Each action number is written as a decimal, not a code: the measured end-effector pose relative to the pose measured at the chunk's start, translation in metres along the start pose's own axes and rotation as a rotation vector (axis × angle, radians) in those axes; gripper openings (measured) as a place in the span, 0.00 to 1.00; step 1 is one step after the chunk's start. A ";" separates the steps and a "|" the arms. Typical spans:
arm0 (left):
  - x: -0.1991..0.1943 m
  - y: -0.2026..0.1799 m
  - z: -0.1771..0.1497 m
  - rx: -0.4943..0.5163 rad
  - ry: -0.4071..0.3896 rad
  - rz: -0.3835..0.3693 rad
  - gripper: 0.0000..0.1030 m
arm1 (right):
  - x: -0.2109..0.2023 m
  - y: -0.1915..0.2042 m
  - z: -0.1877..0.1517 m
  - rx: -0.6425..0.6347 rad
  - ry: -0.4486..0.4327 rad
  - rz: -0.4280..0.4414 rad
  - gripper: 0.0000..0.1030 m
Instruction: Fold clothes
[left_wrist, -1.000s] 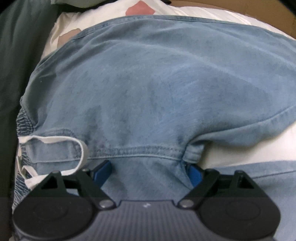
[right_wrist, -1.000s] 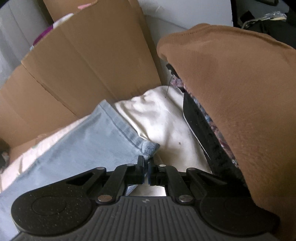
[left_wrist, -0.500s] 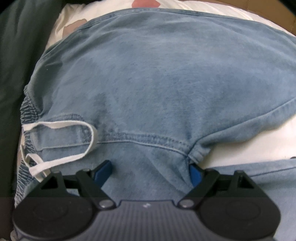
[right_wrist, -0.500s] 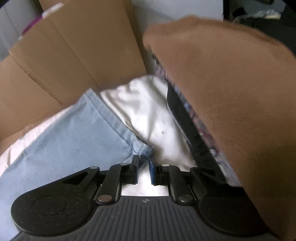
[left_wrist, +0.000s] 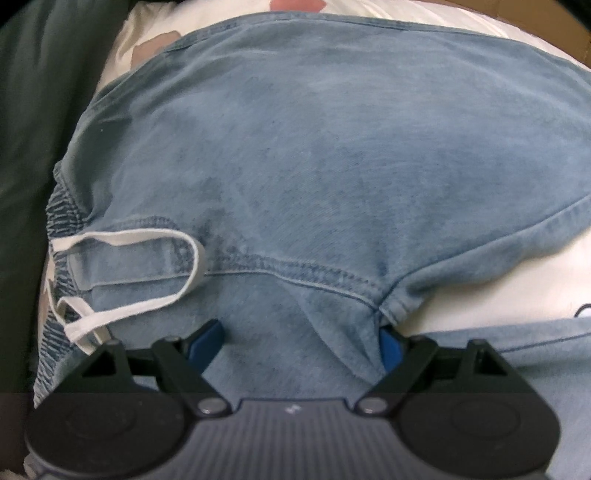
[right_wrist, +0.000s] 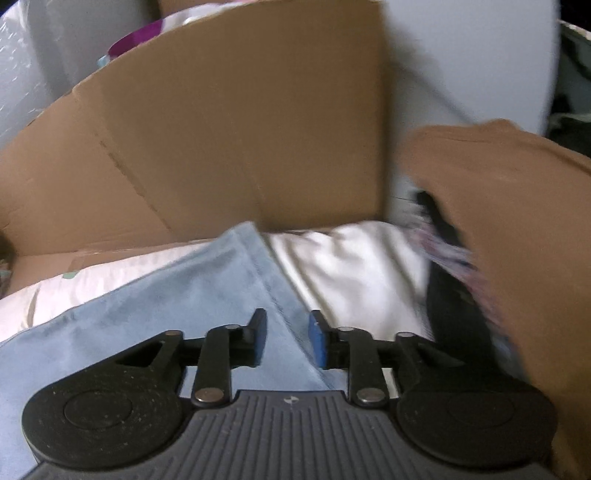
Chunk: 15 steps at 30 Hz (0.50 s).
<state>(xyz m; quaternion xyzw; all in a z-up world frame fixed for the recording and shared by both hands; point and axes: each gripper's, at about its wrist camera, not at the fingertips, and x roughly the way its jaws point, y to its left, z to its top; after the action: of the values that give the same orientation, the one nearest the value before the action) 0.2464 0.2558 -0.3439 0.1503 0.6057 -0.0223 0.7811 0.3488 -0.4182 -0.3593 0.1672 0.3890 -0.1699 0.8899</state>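
Jeans (left_wrist: 325, 177) lie just ahead of the left gripper (left_wrist: 299, 341), its jaws wide apart over the crotch fabric. The right gripper (right_wrist: 284, 339) has just been opening, hem between unpressed; beyond, a blurred cardboard box (right_wrist: 229, 140).

My right claw (right_wrist: 284, 341) was pinched shut on the hem corner of the denim trouser leg (right_wrist: 155, 317) a second ago; its jaws have just been opening, and now they stand apart with the hem edge lying loose between them, the pads off the cloth. From that wrist the view has swung: the cardboard box (right_wrist: 229, 140) fills more of the frame and the brown garment (right_wrist: 517, 229) has slid off toward the right edge, blurred.
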 end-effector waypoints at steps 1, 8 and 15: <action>0.000 0.000 0.000 0.005 0.000 0.000 0.84 | 0.007 0.004 0.004 -0.015 0.000 0.008 0.40; 0.001 -0.002 -0.004 0.013 -0.002 -0.009 0.84 | 0.053 0.030 0.032 -0.138 -0.013 0.038 0.51; 0.002 -0.002 -0.008 0.022 -0.003 -0.031 0.85 | 0.085 0.046 0.039 -0.257 0.030 0.016 0.53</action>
<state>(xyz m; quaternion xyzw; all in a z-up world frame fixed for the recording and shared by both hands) 0.2389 0.2564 -0.3480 0.1494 0.6065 -0.0412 0.7798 0.4477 -0.4093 -0.3901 0.0575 0.4196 -0.1088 0.8994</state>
